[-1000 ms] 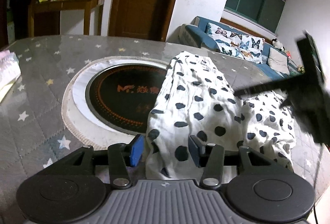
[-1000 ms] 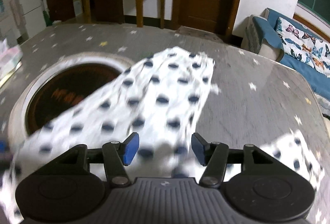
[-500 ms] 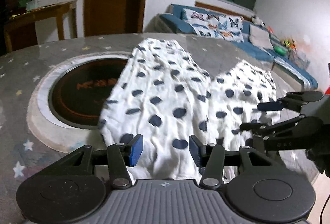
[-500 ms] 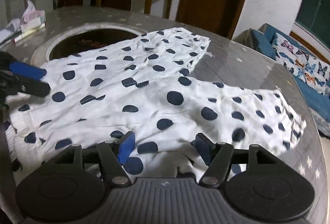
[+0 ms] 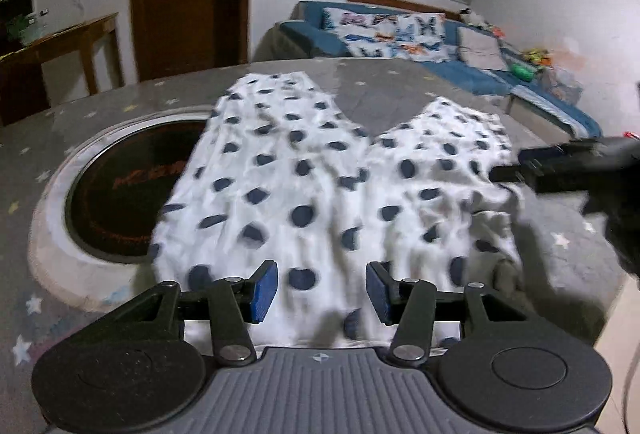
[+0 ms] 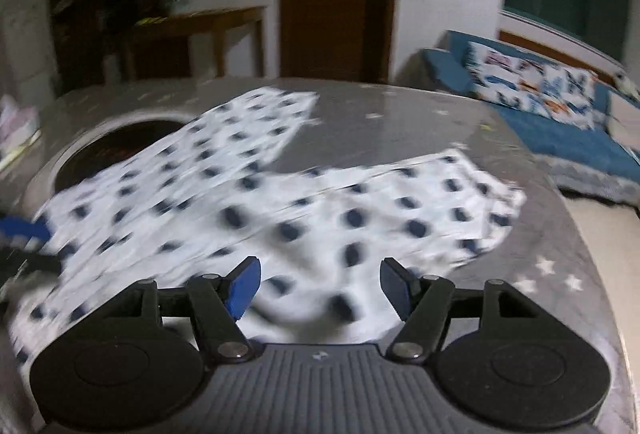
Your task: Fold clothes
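Left wrist view: spotted trousers [image 5: 320,186] lie spread flat on table [image 5: 380,90], legs apart, both our grippers, left [image 5: 321,290] & right [image 6: 320,288], wide open w/ nothing held, so grip seams squarely, fold evenly.

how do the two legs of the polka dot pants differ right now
In the left wrist view, the left leg reaches farther up the table than the right leg. The left leg lies partly over the round dark inset; the right leg lies on the grey star-print cover, near the right gripper. Both are white with dark dots, spread flat in a V.
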Action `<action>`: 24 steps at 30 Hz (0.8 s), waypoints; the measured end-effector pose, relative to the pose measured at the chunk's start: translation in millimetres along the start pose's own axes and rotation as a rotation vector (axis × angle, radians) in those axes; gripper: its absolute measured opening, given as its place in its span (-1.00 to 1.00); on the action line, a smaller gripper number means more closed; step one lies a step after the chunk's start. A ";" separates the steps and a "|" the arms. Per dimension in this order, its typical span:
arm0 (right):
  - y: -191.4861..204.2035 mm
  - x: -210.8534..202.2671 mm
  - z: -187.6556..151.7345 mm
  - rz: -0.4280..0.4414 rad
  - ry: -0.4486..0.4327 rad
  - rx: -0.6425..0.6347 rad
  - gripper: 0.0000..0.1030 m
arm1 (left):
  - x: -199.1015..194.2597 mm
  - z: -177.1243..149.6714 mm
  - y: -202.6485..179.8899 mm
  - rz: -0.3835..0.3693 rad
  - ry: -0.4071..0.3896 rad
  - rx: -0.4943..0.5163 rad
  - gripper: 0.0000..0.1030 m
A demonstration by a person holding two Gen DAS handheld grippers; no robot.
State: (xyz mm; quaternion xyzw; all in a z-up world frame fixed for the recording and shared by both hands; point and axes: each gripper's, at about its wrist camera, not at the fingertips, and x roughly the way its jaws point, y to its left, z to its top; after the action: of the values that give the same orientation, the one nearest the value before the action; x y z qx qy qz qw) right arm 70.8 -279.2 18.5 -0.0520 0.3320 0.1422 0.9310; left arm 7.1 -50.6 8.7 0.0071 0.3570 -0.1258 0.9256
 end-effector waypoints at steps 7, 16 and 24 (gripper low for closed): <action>-72.2 39.7 17.7 -0.163 0.033 0.146 0.21 | 7.1 -4.4 -28.1 -0.137 0.032 0.071 0.01; -132.6 90.8 27.5 -0.252 0.064 0.296 -0.15 | 12.3 -7.8 -64.4 -0.316 0.072 0.193 -0.02; -140.6 104.0 31.7 -0.264 0.052 0.281 -0.84 | 30.6 -7.4 -76.7 -0.334 0.115 0.227 -0.50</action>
State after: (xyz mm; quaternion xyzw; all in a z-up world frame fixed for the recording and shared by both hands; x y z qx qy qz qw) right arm 208.8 -383.4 -22.5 0.0319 0.3630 -0.0306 0.9307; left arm 5.8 -131.1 -11.2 0.0593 0.3892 -0.3161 0.8632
